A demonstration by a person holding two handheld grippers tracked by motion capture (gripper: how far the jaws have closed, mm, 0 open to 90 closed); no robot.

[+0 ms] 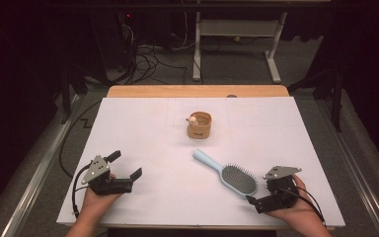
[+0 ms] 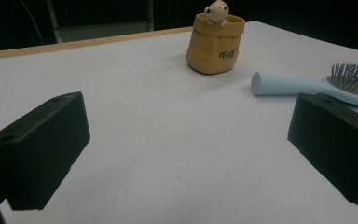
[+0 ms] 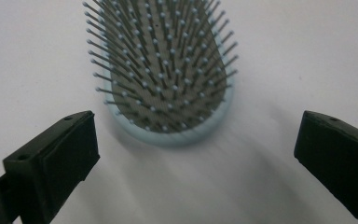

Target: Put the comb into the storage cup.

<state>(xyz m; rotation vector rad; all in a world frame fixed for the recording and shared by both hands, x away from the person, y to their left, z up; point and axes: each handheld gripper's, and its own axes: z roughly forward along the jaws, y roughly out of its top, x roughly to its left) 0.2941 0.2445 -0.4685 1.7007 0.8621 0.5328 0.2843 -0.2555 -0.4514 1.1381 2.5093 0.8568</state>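
Observation:
A light blue hairbrush [image 1: 228,174] lies bristles up on the white table sheet [image 1: 158,128], its handle pointing toward the far left. My right gripper [image 1: 259,190] sits just right of the brush head, open, with its jaws spread wider than the head [image 3: 168,79] and nothing between them [image 3: 196,154]. Near the front left edge my left gripper [image 1: 125,165] rests open and empty [image 2: 189,149], facing a tan pouch [image 2: 214,44] and the brush handle [image 2: 289,85]. A small bear figure [image 1: 192,119] peeks over the rim of the pouch [image 1: 200,127], which stands upright at mid-table.
A wooden table edge [image 1: 197,91] shows beyond the sheet. Farther back on the floor stand a white desk frame [image 1: 237,44] and a tangle of cables [image 1: 148,59]. Metal rails [image 1: 34,177] run along both sides of the table.

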